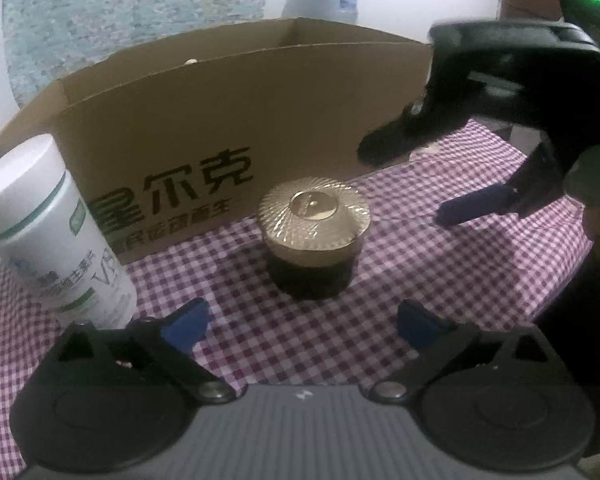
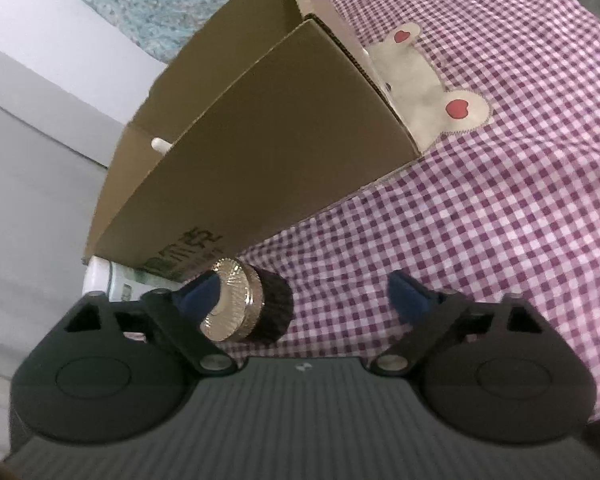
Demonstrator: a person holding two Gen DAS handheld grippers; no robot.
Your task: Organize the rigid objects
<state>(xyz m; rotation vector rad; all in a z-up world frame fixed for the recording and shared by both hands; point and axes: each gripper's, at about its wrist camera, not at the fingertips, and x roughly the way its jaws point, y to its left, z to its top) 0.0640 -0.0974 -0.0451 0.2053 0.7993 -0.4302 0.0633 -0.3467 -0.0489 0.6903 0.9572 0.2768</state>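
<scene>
Left wrist view: the left gripper (image 1: 300, 322) stands with its blue-padded jaws spread wide and nothing between them. A little ahead of it, on the purple-and-white checked cloth (image 1: 440, 280), sits a small dark jar with a ribbed gold lid (image 1: 314, 236), upright and free, near the printed front wall of the open cardboard box (image 1: 220, 120). The jar seems to wait here because it is the nearest thing to be put away — the box behind it is the likely place for it. At the left edge a white supplement bottle with green bands (image 1: 48, 232) stands upright, just beside the box corner and close to the left finger (it touches neither, as far as I can tell). On the right side the right gripper (image 1: 440, 184) hangs above the cloth, its two fingers far apart and empty; one tip is close to the box wall.

Right wrist view: this camera is rolled, so the scene leans. The right gripper (image 2: 300, 296) shows its jaws wide open and holding nothing. The gold-lidded jar (image 2: 248, 306) appears just beside the left finger, partly hidden by it — whether pad and lid touch I cannot tell, but the jar lies outside the gap, not in it. Behind it only a strip of the white bottle (image 2: 104, 280) shows under the box (image 2: 260, 140). Inside the box a small white knob-like thing (image 2: 160, 145) peeks over the wall; what it is I cannot say. A cream bear patch with red hearts (image 2: 420, 76) is sewn on the cloth beside the box.
</scene>
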